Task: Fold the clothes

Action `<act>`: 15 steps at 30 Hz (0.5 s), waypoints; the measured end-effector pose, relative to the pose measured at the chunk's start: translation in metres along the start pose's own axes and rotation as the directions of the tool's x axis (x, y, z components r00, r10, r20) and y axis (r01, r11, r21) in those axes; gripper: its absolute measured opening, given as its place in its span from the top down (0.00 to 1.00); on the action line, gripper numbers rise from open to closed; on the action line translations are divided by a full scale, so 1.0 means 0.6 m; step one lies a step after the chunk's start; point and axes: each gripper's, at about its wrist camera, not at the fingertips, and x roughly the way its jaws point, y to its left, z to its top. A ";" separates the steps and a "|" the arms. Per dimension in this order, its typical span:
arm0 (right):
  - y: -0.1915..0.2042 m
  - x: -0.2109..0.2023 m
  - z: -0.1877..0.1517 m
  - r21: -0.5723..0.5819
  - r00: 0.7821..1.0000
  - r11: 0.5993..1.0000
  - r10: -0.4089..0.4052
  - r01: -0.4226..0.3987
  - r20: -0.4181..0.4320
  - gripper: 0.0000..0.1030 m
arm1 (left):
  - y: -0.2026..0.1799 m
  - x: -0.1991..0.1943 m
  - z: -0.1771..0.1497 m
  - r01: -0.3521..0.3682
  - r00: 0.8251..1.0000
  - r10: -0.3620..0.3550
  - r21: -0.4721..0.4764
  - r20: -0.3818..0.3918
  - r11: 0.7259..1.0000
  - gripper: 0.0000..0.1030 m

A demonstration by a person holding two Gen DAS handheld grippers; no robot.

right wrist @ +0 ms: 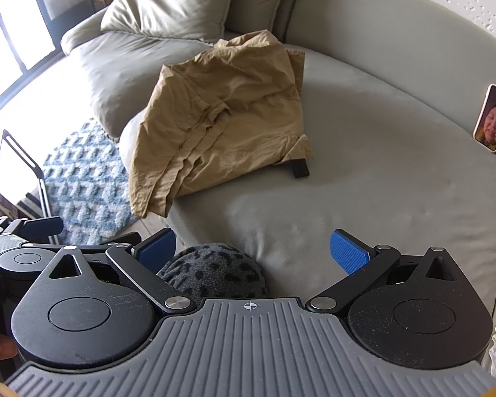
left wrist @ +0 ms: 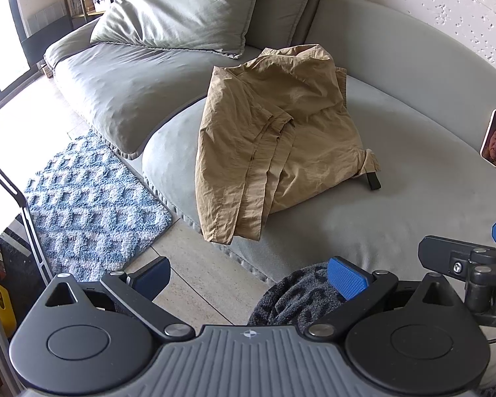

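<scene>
The tan garment (left wrist: 274,139) lay crumpled on the grey sofa seat (left wrist: 413,172), its hem hanging over the front edge above the blue rug (left wrist: 89,208). The left gripper (left wrist: 248,276) and right gripper (right wrist: 253,253) both hung well short of it, jaws spread wide, holding nothing. Judged best: pinch 2 separate corners, then spread it flat first.
</scene>
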 end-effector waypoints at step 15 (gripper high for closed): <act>0.002 -0.001 -0.006 0.002 1.000 1.000 -0.004 0.004 0.006 0.01 | -0.003 0.000 0.002 -0.004 1.000 0.004 0.005 0.002 1.000 0.01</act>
